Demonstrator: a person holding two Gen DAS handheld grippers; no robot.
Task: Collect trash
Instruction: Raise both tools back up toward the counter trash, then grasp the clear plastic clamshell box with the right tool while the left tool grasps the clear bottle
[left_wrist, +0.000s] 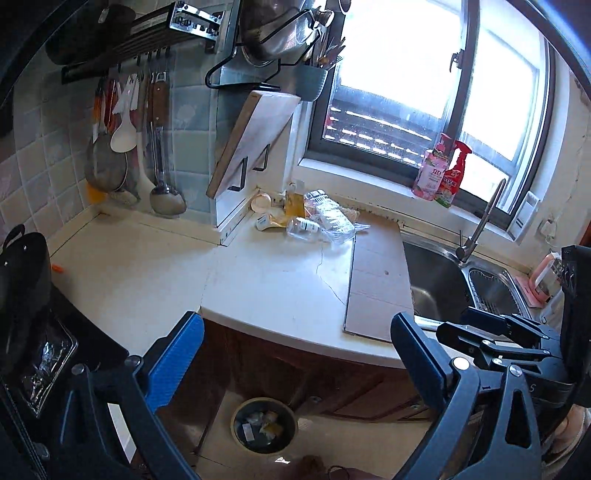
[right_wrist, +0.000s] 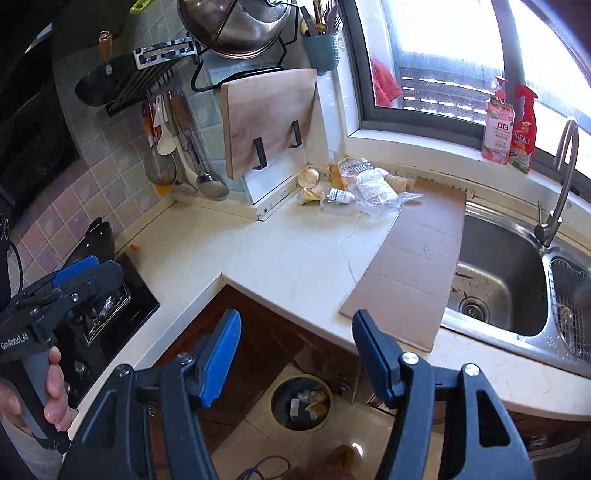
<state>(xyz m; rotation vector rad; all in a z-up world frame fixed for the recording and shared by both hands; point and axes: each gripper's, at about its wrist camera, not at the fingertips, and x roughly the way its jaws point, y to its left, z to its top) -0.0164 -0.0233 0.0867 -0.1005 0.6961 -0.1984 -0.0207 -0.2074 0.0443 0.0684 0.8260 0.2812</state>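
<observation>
A pile of trash (left_wrist: 314, 218) lies in the back corner of the white counter: a small clear bottle (left_wrist: 303, 227), crumpled clear plastic wrap (left_wrist: 332, 214) and yellowish scraps. The right wrist view shows the same trash pile (right_wrist: 354, 186) below the cutting board. A round trash bin (left_wrist: 264, 424) with several scraps in it stands on the floor under the counter edge; the bin (right_wrist: 301, 402) shows between my right fingers. My left gripper (left_wrist: 295, 362) is open and empty, high above the bin. My right gripper (right_wrist: 299, 358) is open and empty too. Both are well short of the pile.
A cardboard sheet (right_wrist: 410, 254) lies on the counter beside the steel sink (right_wrist: 498, 280) with its faucet (right_wrist: 557, 206). A cutting board (right_wrist: 269, 122) leans on a rack. The black stove (right_wrist: 110, 317) is at left. A hand (right_wrist: 55, 391) holds the left gripper (right_wrist: 88, 271).
</observation>
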